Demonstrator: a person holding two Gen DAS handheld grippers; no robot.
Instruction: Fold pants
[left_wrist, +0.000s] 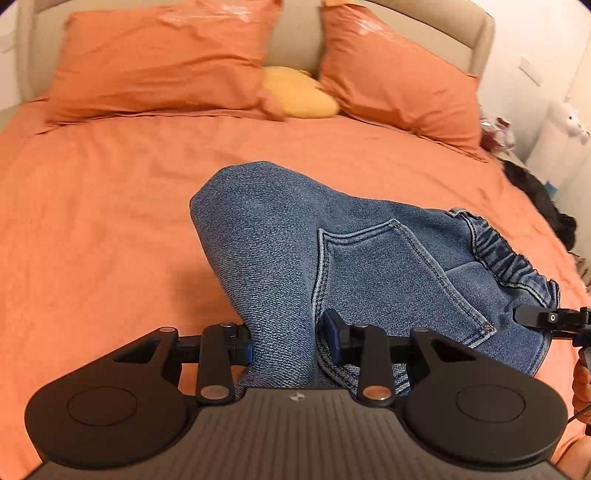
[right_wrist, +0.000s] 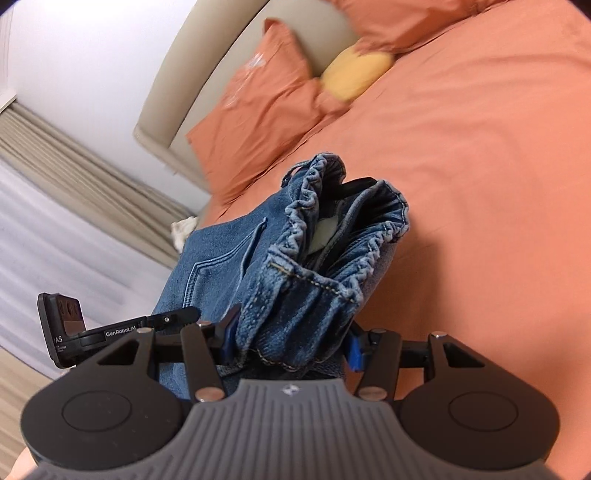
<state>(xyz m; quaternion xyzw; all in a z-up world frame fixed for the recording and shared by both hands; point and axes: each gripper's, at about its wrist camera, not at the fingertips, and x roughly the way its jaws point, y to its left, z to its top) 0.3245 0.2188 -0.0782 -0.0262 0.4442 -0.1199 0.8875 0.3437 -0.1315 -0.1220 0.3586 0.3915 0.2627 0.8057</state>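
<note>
- The jeans (left_wrist: 295, 243) hang bunched above the orange bed (left_wrist: 92, 221), lifted off it, nearer the foot than the pillows (left_wrist: 159, 62).
- The left gripper (left_wrist: 288, 345) has its jaws closed on a thick fold of denim beside the back pocket (left_wrist: 388, 269).
- The right gripper (right_wrist: 290, 341) has its jaws clamped on the gathered elastic waistband (right_wrist: 314, 229).
- A yellow cushion (left_wrist: 299, 92) sits between the two pillows at the headboard (left_wrist: 295, 33).
</note>
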